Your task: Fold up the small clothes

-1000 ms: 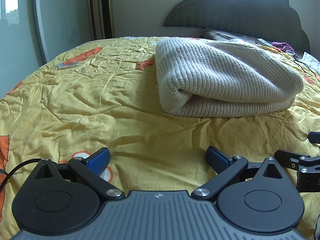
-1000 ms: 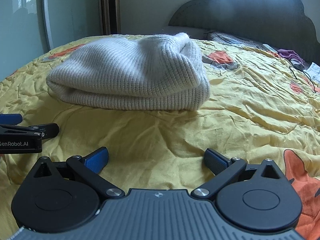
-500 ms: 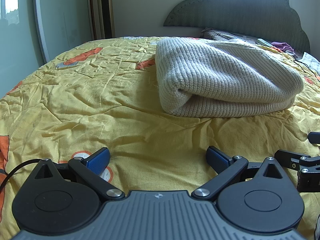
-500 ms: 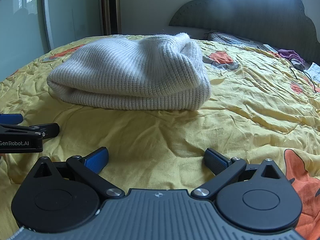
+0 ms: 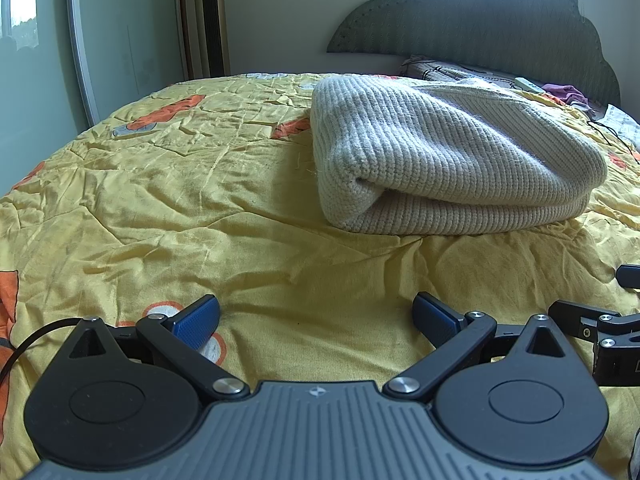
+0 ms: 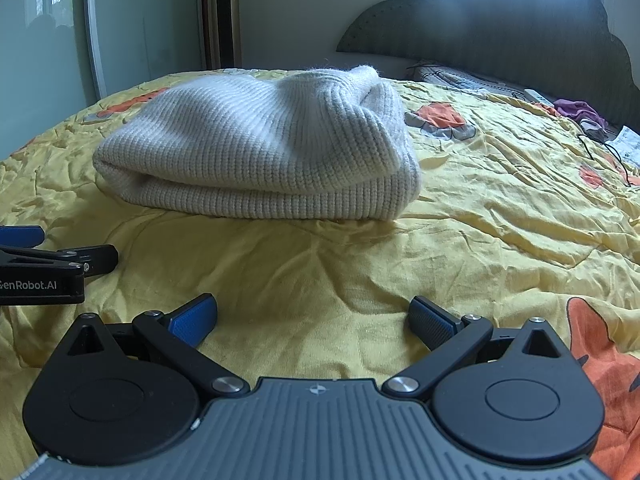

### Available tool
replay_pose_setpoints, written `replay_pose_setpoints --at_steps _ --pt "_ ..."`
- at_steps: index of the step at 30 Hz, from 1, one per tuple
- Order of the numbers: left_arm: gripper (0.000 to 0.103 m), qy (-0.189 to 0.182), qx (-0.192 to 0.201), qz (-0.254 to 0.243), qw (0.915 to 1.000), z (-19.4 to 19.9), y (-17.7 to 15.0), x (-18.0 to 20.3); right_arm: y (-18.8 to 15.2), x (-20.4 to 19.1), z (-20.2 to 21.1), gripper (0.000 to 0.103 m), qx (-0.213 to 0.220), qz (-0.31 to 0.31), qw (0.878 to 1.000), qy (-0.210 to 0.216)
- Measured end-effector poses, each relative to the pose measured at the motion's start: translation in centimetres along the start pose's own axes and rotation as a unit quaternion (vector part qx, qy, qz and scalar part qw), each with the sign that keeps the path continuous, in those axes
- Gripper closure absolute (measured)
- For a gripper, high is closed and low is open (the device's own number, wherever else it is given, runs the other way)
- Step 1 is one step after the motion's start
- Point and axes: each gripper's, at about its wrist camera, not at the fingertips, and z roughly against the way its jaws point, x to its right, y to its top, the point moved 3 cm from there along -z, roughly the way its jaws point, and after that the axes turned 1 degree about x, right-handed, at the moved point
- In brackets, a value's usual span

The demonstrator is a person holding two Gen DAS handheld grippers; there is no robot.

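We see the cream ribbed-knit sweater (image 5: 452, 160) lying folded mid-bed on the yellow patterned bedspread (image 5: 160, 200). Our left gripper (image 5: 316, 320) and right gripper (image 6: 314, 318) rest spread apart, empty; folding looks finished, so next we would fetch another garment.

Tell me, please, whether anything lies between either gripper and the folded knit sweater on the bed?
Nothing visible does. Only bare, wrinkled yellow bedspread lies between the open left gripper and the sweater, and likewise ahead of the open right gripper. The two grippers sit side by side, neither blocking the other's path.
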Motion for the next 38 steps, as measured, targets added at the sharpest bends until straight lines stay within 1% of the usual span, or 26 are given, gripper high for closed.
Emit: replay_pose_setpoints --at_steps 18,23,25,30,34,36,38 --pt "0.000 -0.001 0.000 0.000 1.0000 0.0 0.0 -0.1 -0.1 0.1 0.1 0.000 0.002 -0.001 1.000 0.000" --pt "0.000 0.007 -0.001 -0.002 1.0000 0.2 0.0 -0.2 0.0 0.2 0.9 0.000 0.020 -0.007 1.000 -0.007" --pt "0.000 0.012 0.002 -0.003 0.9999 0.5 0.1 -0.3 0.2 0.2 1.3 0.000 0.022 -0.006 1.000 -0.004" --pt "0.000 0.010 0.015 -0.015 0.9997 1.3 0.4 -0.5 0.6 -0.2 1.7 0.000 0.027 -0.003 1.000 -0.002" --pt "0.000 0.034 0.038 -0.028 0.9983 2.4 0.5 -0.7 0.7 -0.6 1.8 0.000 0.027 0.003 1.000 -0.002" --pt "0.000 0.034 0.044 -0.030 0.9980 2.7 0.8 -1.3 0.7 -0.5 1.8 0.000 0.027 0.004 1.000 -0.005" --pt "0.000 0.029 0.039 -0.023 0.9986 2.8 1.3 -2.6 0.9 -0.1 2.1 0.000 0.034 0.004 0.999 -0.012"
